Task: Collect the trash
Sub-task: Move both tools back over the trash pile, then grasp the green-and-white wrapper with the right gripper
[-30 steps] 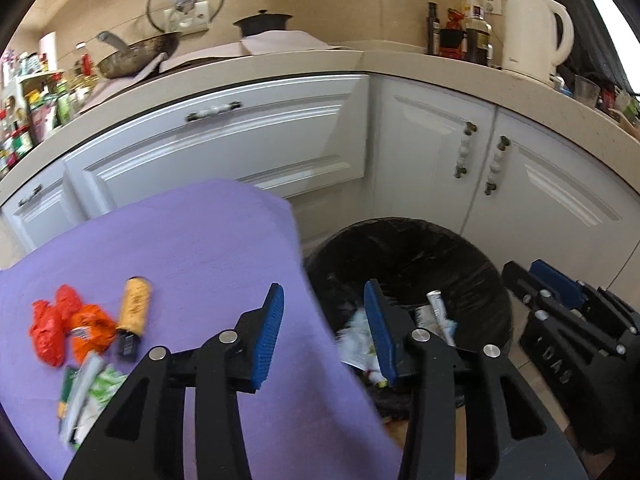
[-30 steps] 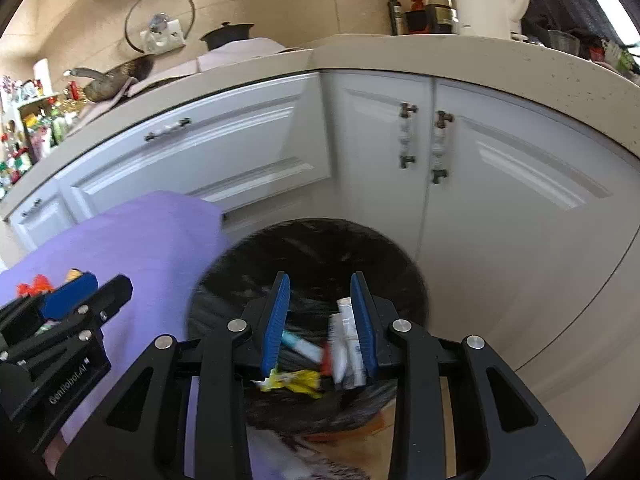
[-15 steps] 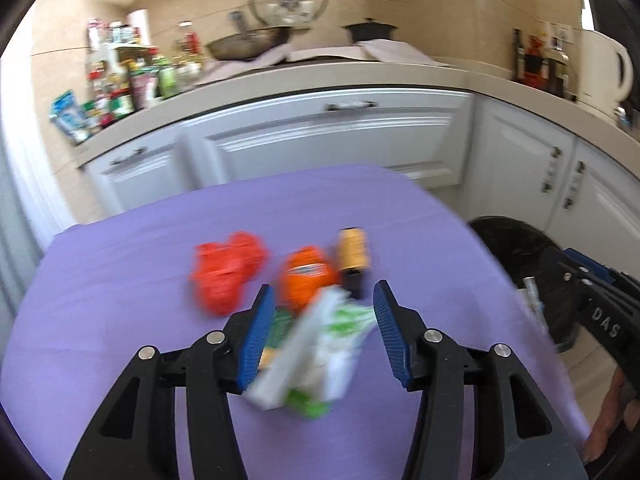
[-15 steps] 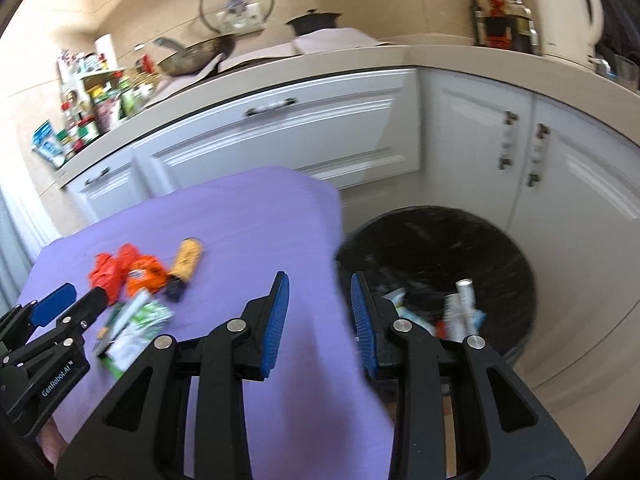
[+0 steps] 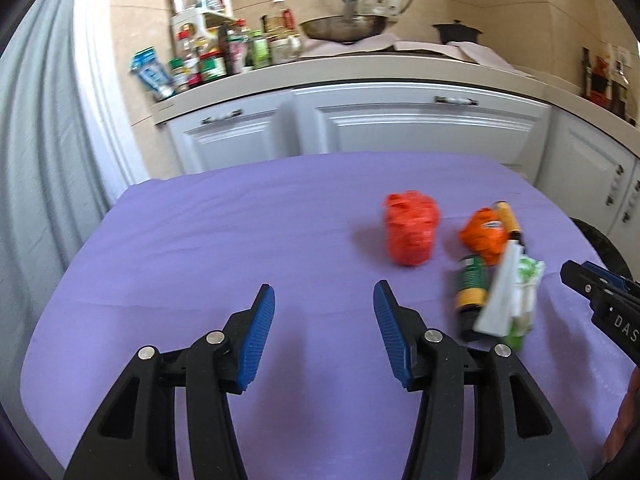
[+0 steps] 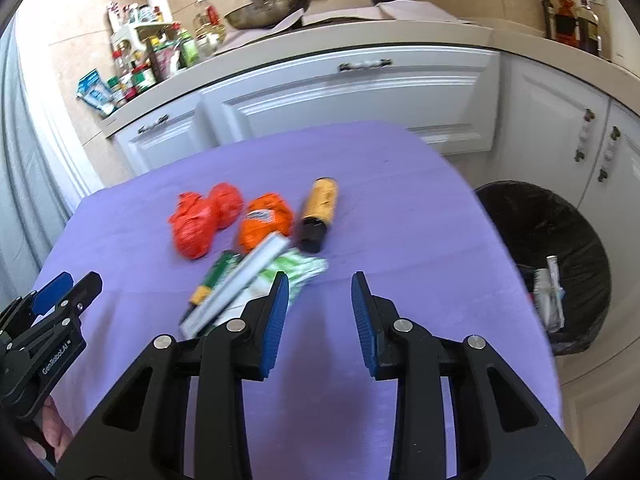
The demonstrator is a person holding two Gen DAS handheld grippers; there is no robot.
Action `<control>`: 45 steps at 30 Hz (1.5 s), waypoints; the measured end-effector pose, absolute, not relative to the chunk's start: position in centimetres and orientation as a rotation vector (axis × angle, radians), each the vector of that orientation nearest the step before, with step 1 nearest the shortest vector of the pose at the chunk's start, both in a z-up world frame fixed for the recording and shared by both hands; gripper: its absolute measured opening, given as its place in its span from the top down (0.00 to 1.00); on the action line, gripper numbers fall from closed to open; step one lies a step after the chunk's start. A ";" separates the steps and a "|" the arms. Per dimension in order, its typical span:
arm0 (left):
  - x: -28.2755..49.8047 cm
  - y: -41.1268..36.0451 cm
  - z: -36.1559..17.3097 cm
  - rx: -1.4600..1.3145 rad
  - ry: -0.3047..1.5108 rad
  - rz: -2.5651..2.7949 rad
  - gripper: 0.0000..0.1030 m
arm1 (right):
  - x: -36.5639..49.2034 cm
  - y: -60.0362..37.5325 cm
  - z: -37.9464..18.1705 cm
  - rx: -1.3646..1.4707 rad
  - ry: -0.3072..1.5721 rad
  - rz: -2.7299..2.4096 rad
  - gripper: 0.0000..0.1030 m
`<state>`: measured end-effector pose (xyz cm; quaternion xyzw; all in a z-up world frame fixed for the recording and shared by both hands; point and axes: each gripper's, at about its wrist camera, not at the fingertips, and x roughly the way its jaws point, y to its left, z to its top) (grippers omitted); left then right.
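Note:
Trash lies on the purple table (image 5: 224, 224): a red crumpled bag (image 5: 410, 234) (image 6: 200, 220), an orange wrapper (image 5: 482, 234) (image 6: 264, 220), a yellow-and-black bottle (image 6: 320, 212), a green-and-yellow tube (image 5: 470, 284) (image 6: 214, 278), a white box (image 5: 502, 292) (image 6: 240, 284) and a green-white packet (image 5: 526, 292) (image 6: 296, 274). My left gripper (image 5: 324, 294) is open and empty over bare cloth, left of the trash. My right gripper (image 6: 320, 282) is open and empty, just right of the packet. The black-lined bin (image 6: 560, 248) holds several pieces of trash.
White cabinets (image 6: 352, 92) and a counter with bottles, jars and a pan (image 6: 268, 10) run behind the table. The bin stands on the floor off the table's right edge. Each gripper shows at the edge of the other's view.
Both grippers have swung left from over the bin to over the table. The right gripper has opened wider. Both are empty throughout.

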<state>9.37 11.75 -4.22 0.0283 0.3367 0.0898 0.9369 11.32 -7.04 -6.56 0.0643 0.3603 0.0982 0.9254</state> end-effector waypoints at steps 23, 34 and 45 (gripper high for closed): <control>8.8 16.3 -5.4 -0.004 0.713 0.193 0.47 | 11.7 -4.6 -7.6 0.095 0.799 0.139 0.69; 8.9 15.7 -5.5 -0.004 0.716 0.174 0.47 | 12.3 -3.8 -8.3 0.119 0.832 0.205 0.70; 9.0 13.1 -5.6 0.007 0.734 0.107 0.46 | 11.6 -5.6 -7.8 0.101 0.800 0.186 0.74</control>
